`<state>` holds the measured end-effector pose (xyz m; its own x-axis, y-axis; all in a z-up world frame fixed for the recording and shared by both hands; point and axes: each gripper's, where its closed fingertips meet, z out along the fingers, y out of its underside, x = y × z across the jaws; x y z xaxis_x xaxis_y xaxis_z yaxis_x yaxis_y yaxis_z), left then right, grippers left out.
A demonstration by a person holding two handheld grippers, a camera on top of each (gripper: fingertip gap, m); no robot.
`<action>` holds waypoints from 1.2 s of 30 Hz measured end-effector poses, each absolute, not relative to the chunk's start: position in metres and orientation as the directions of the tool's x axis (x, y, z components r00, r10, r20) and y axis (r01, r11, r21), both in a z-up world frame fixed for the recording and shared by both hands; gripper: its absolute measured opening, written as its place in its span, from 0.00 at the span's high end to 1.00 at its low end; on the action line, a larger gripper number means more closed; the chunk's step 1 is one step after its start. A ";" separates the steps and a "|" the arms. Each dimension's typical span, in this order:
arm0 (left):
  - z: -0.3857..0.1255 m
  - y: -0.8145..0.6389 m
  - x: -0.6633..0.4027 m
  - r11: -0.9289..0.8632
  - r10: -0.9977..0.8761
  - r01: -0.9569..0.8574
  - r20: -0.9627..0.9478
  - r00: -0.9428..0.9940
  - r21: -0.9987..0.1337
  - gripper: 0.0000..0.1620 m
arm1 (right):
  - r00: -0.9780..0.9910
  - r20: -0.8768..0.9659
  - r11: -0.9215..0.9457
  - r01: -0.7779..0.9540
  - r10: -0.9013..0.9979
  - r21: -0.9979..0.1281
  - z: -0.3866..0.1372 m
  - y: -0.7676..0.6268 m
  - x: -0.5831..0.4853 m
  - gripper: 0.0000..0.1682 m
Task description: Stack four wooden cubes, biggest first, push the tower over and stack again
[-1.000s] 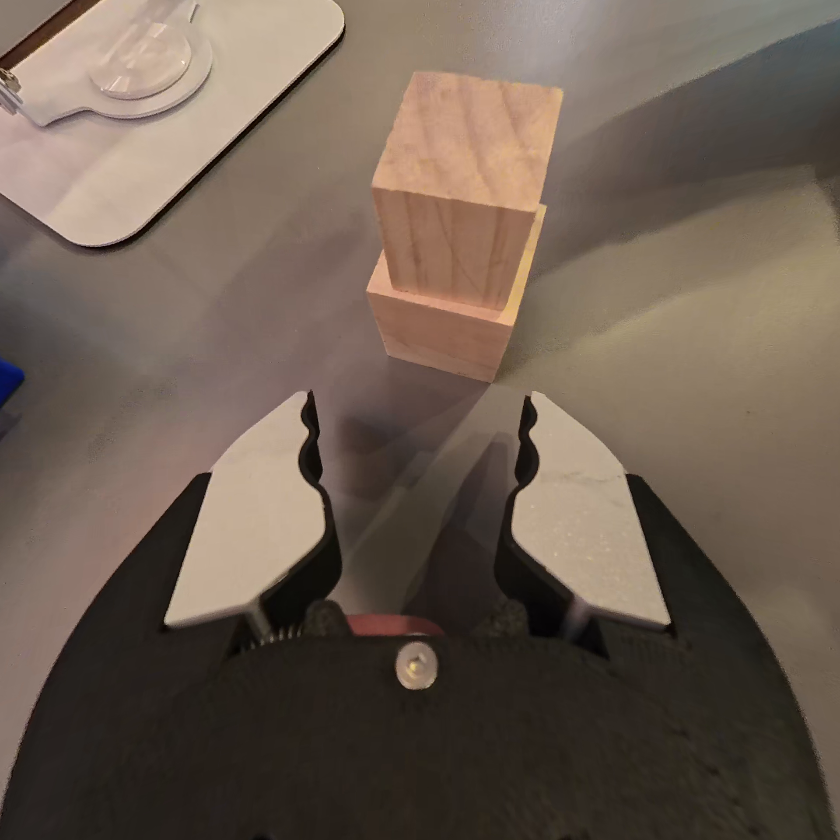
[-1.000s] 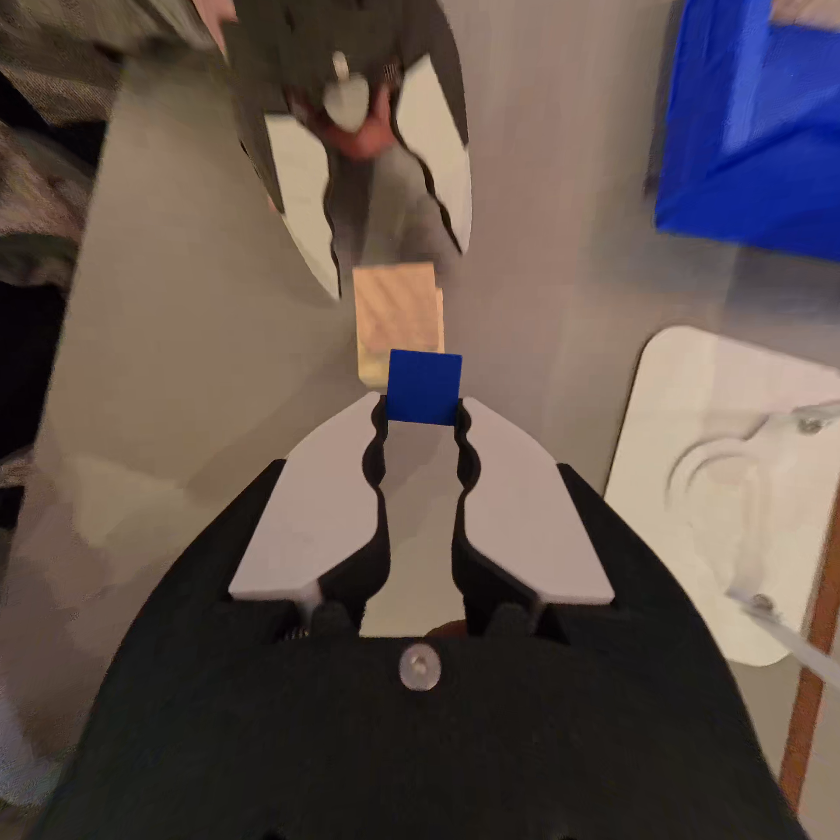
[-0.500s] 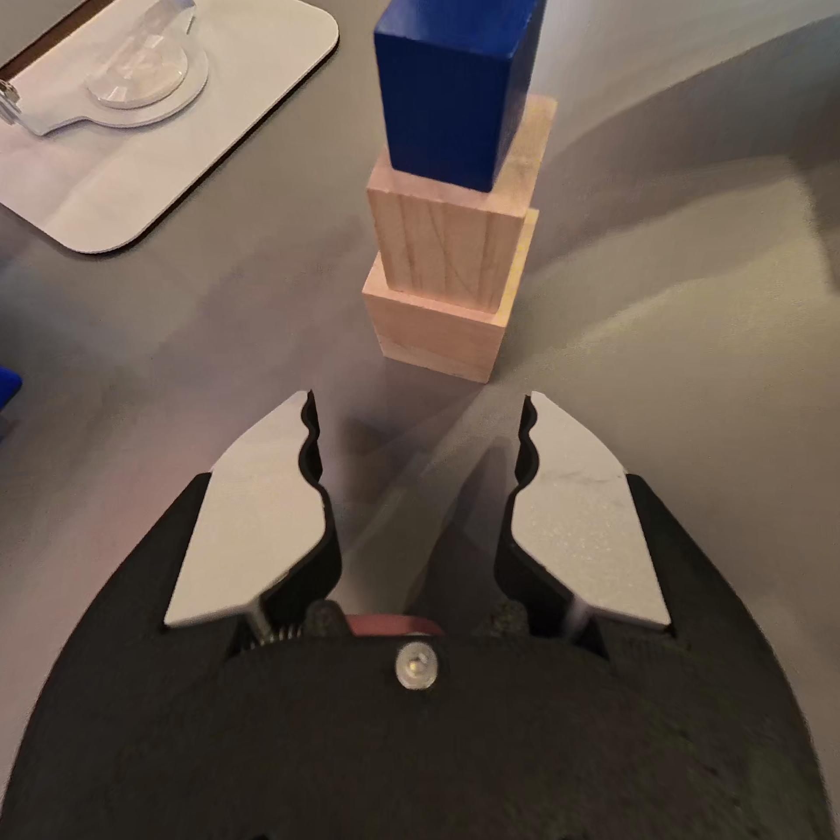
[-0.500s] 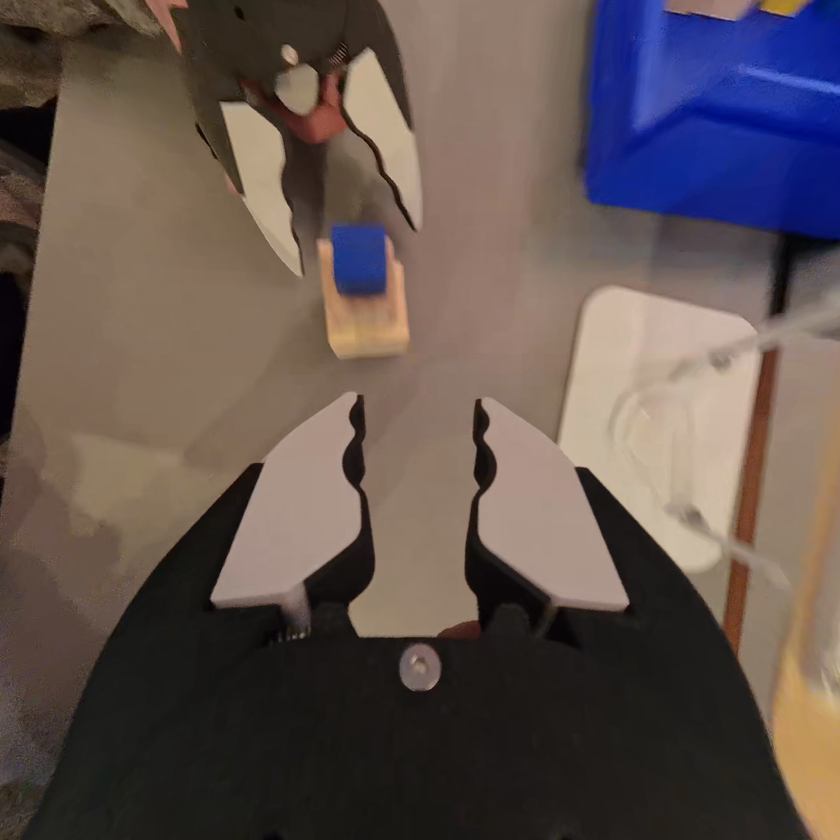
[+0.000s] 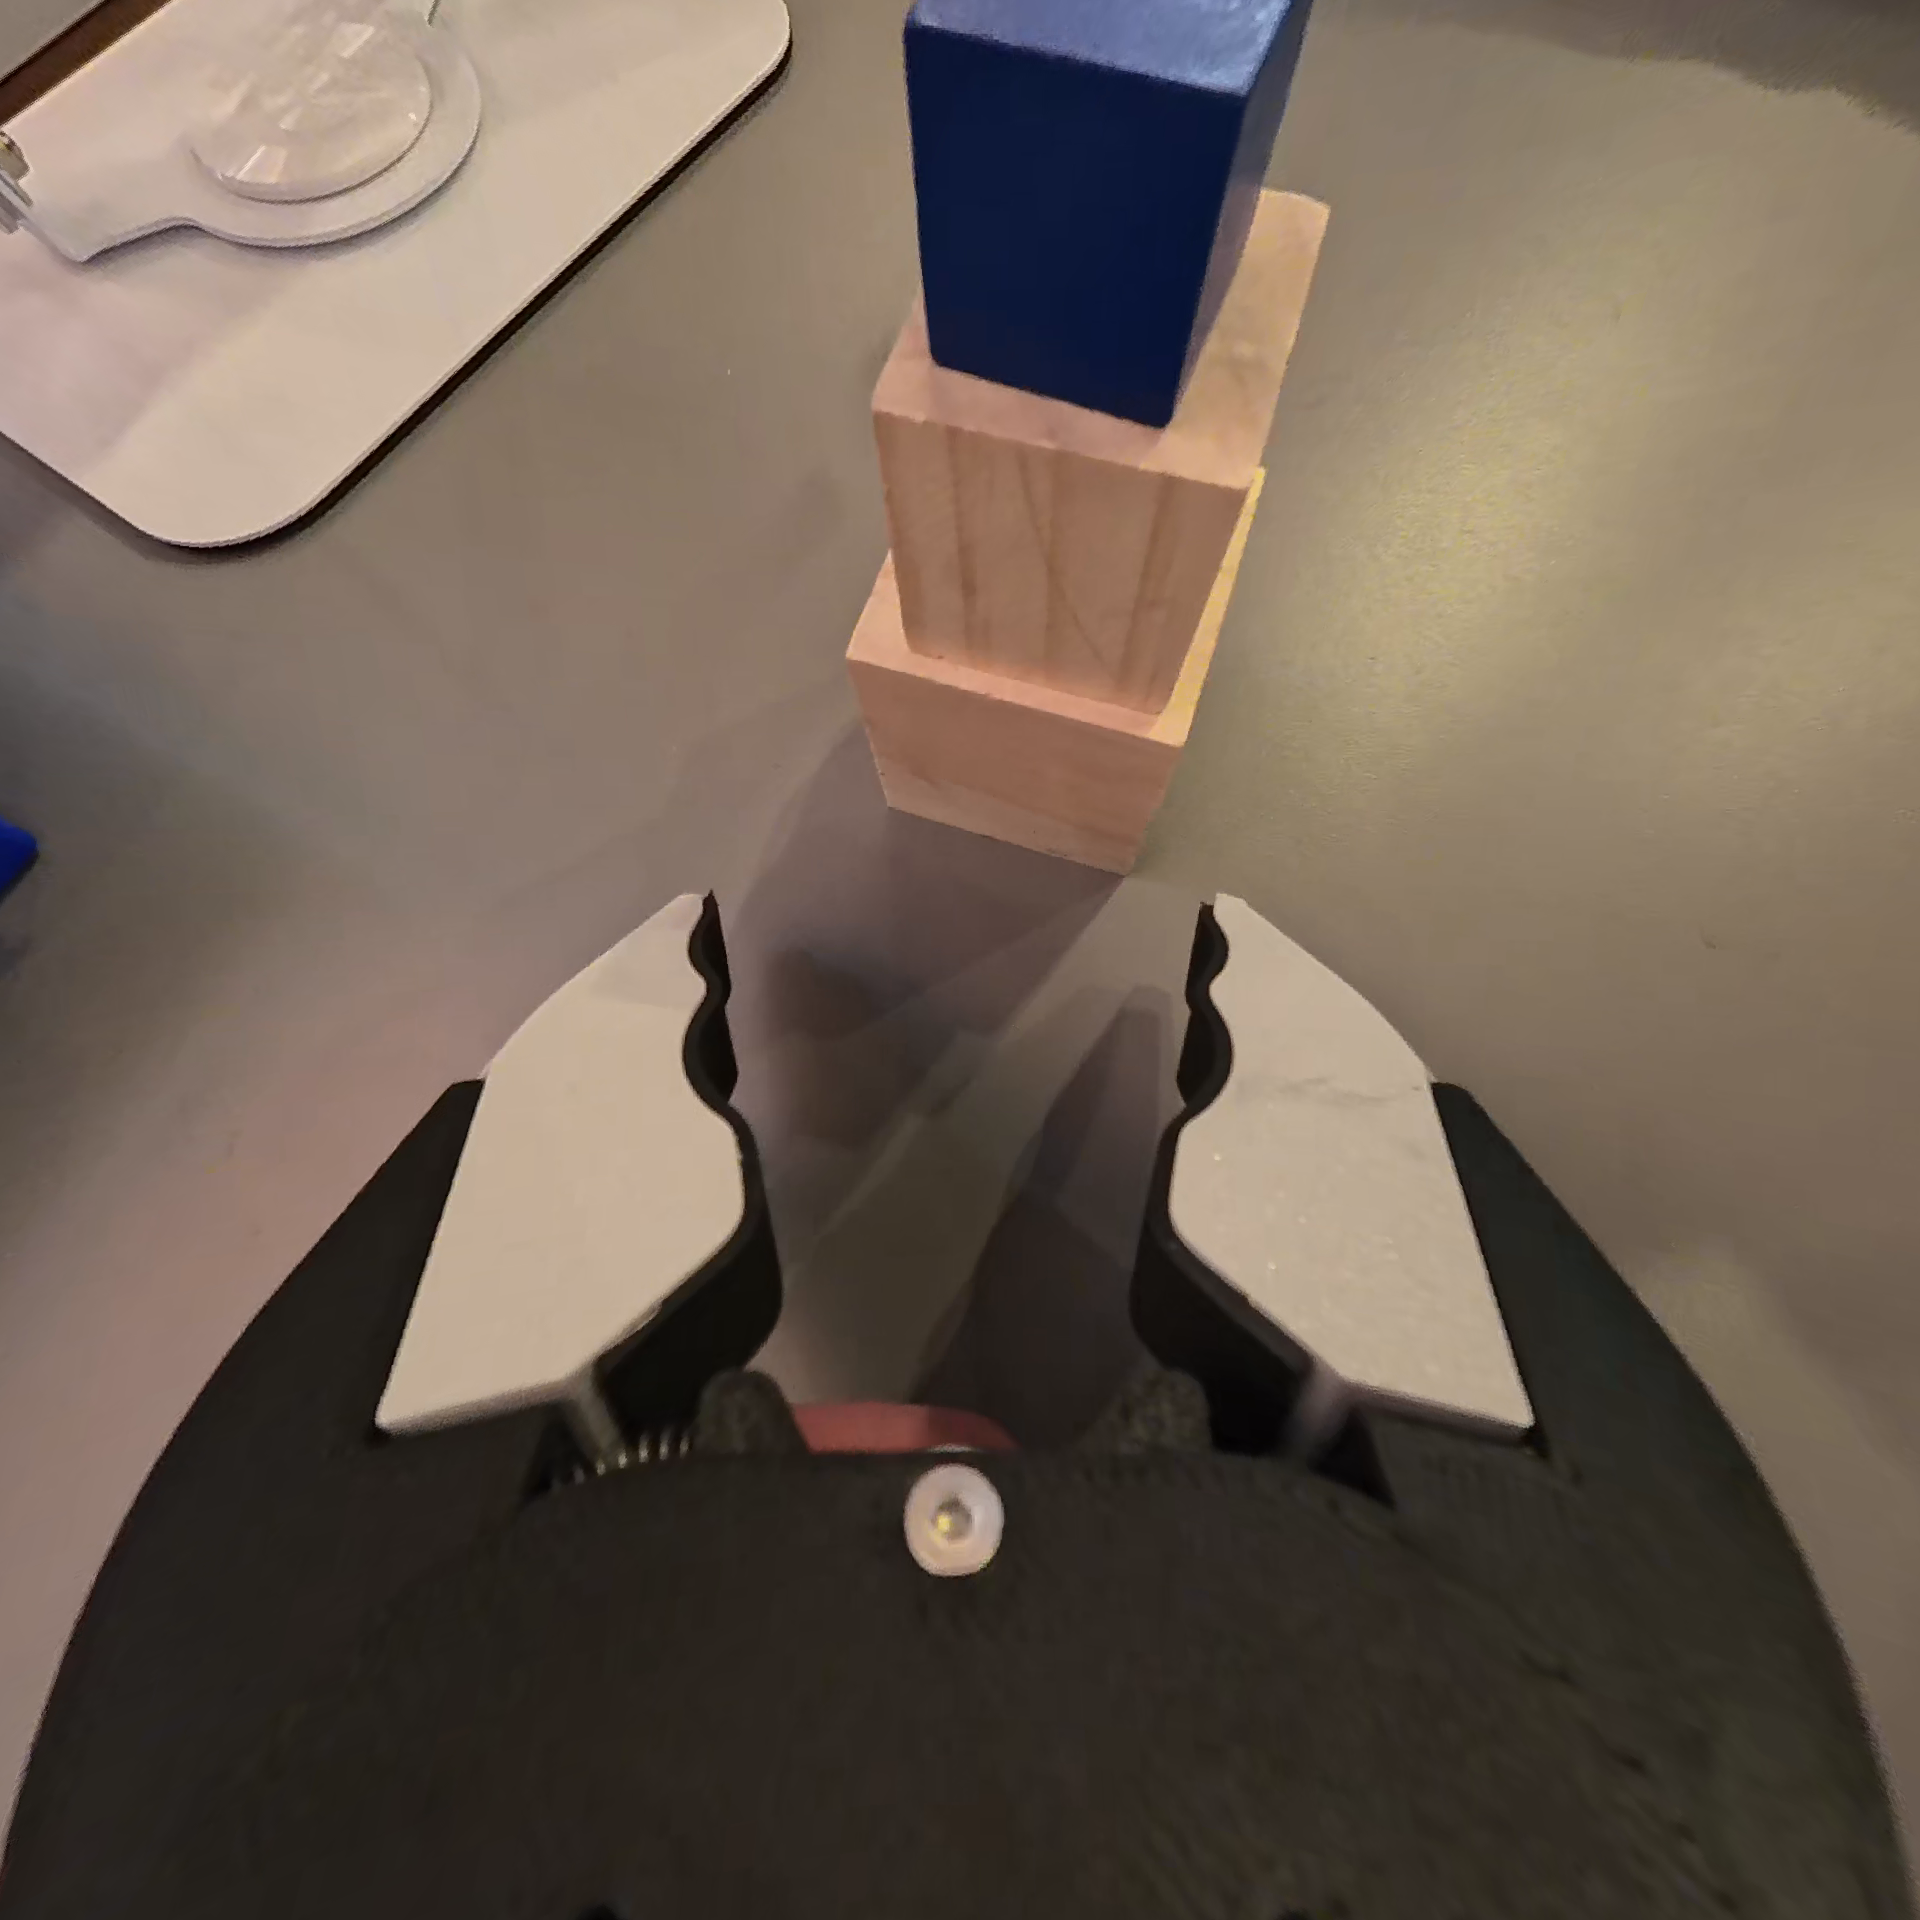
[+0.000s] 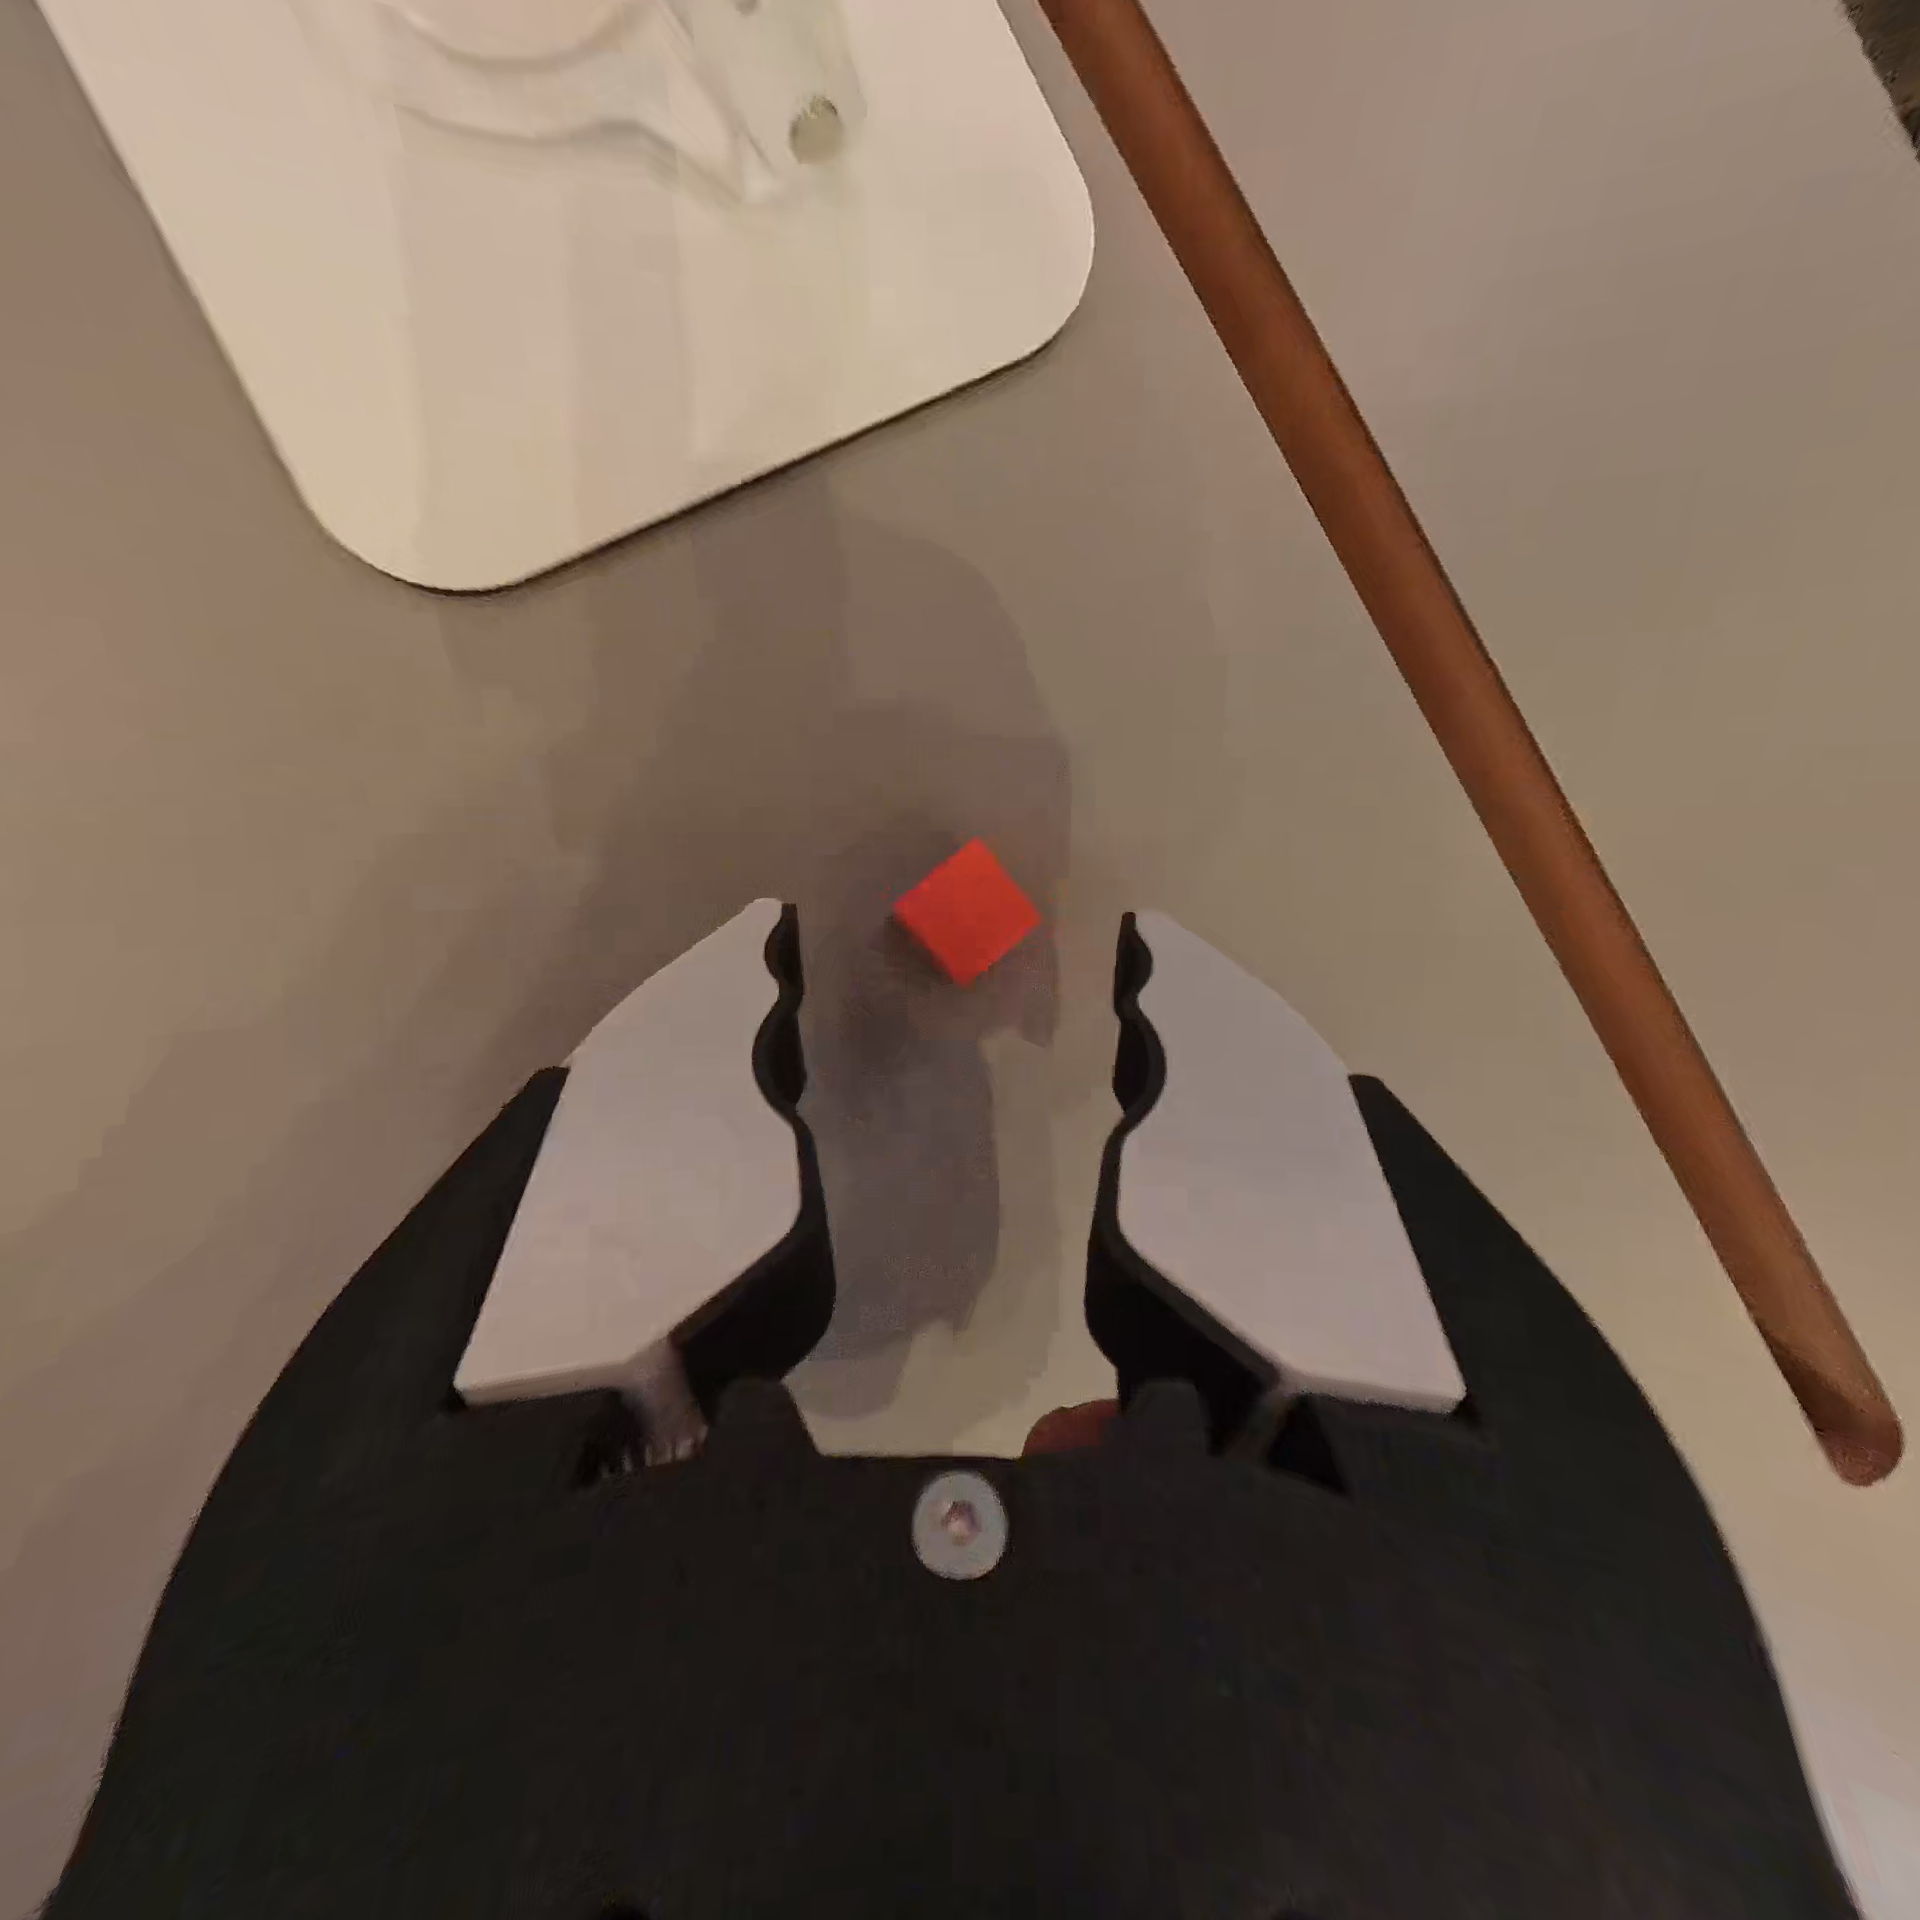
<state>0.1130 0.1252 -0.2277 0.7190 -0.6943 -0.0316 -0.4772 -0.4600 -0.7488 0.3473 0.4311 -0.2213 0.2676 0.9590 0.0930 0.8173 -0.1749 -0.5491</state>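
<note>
In the left wrist view a tower stands on the grey table: a big plain wooden cube (image 5: 1023,769) at the bottom, a smaller plain wooden cube (image 5: 1060,561) on it, and a blue cube (image 5: 1081,197) on top. My left gripper (image 5: 956,914) is open and empty, just short of the tower's base. In the right wrist view a small red cube (image 6: 966,912) lies on the table, turned corner-on. My right gripper (image 6: 954,920) is open, above the red cube, which shows between the fingertips.
A white board with a clear plastic fitting lies at the far left in the left wrist view (image 5: 343,260) and at the top left in the right wrist view (image 6: 582,281). A brown wooden rod (image 6: 1455,686) runs diagonally right of the red cube. The tips of one gripper are about 40 cm away from the tips of the other.
My right gripper set the blue cube on the tower, let go, opened, and swung away to the red cube. My left gripper has stayed open in place.
</note>
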 end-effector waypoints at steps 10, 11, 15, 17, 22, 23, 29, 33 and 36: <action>-0.226 0.124 0.114 -0.459 -0.701 -0.467 -0.015 0.713 -0.756 0.48 | 0.093 0.003 -0.071 0.775 0.996 -0.628 -0.184 0.372 0.334 0.83; -0.226 0.124 0.114 -0.459 -0.702 -0.468 -0.014 0.712 -0.755 0.48 | 0.029 0.012 -0.014 0.761 1.000 -0.649 -0.164 0.347 0.328 0.83; -0.227 0.124 0.114 -0.462 -0.704 -0.470 -0.011 0.710 -0.752 0.48 | -0.215 0.121 0.236 0.663 0.969 -0.711 -0.086 0.241 0.272 0.83; -0.227 0.125 0.114 -0.462 -0.702 -0.468 -0.012 0.712 -0.754 0.48 | -0.308 0.141 0.312 0.624 0.941 -0.716 -0.071 0.197 0.235 0.83; -0.226 0.125 0.114 -0.450 -0.700 -0.475 -0.032 0.714 -0.756 0.48 | -0.437 0.124 0.405 0.637 0.891 -0.656 -0.084 0.148 0.164 0.83; -0.226 0.125 0.114 -0.449 -0.699 -0.475 -0.034 0.714 -0.757 0.48 | -0.451 0.105 0.404 0.642 0.886 -0.652 -0.087 0.143 0.156 0.83; -0.225 0.124 0.115 -0.441 -0.704 -0.475 -0.034 0.709 -0.761 0.49 | -0.452 0.030 0.380 0.710 0.891 -0.594 -0.114 0.139 0.138 0.83; -0.224 0.124 0.115 -0.442 -0.706 -0.471 -0.028 0.707 -0.763 0.52 | -0.433 0.010 0.356 0.727 0.901 -0.587 -0.116 0.140 0.140 0.80; -0.222 0.124 0.114 -0.438 -0.703 -0.461 -0.025 0.711 -0.772 0.57 | -0.410 0.019 0.331 0.706 0.912 -0.626 -0.105 0.144 0.144 0.74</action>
